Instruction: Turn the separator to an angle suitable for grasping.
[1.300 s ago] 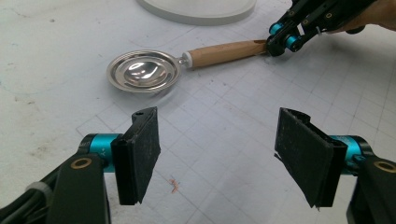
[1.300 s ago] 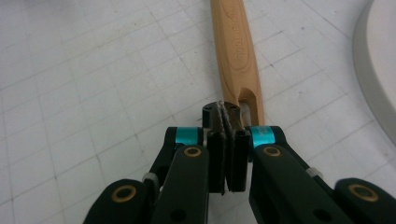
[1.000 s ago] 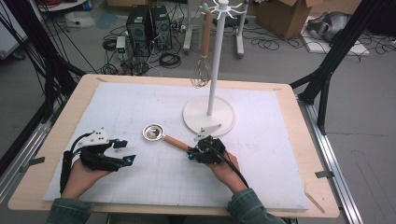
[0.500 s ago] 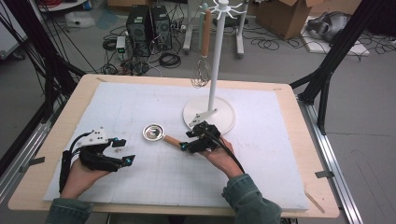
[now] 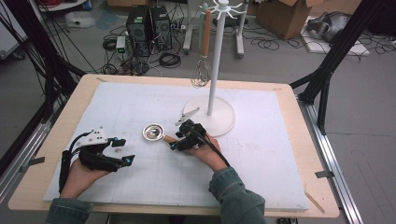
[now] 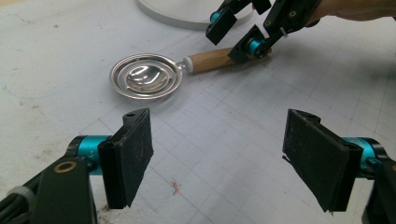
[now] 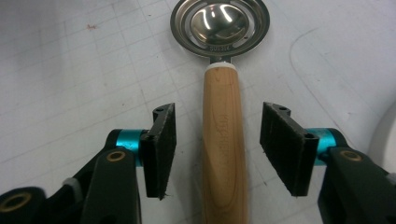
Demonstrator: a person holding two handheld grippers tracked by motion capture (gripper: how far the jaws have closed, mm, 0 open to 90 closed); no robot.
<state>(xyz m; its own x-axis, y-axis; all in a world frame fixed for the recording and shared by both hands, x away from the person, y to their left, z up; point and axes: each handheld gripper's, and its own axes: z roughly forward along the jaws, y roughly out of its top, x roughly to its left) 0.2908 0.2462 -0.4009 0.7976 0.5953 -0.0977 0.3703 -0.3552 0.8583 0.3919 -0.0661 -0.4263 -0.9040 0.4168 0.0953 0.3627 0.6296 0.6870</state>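
Note:
A metal skimmer spoon (image 5: pixel 154 132) with a wooden handle (image 5: pixel 169 138) lies flat on the white mat. My right gripper (image 5: pixel 179 140) is open and straddles that handle (image 7: pixel 224 121), one pad on each side with a gap to the wood. Its jaws have just been closing a little, and the round bowl (image 7: pixel 219 18) lies straight ahead of them. My left gripper (image 5: pixel 126 150) rests low at the left, open and holding nothing, its jaws having just been opening slightly. From the left gripper (image 6: pixel 219 158) I see the spoon (image 6: pixel 145 81) and the right gripper (image 6: pixel 243 32) beyond.
A white utensil stand (image 5: pixel 215 122) rises just behind the right hand, with a whisk (image 5: pixel 201 70) hanging from its top. The mat (image 5: pixel 261 158) covers most of the wooden table (image 5: pixel 299 140). Cables and computer boxes sit on the floor beyond.
My right gripper has moved left along the wooden handle toward the bowl, and its jaws stand wider than a second ago. The spoon and left hand have stayed put.

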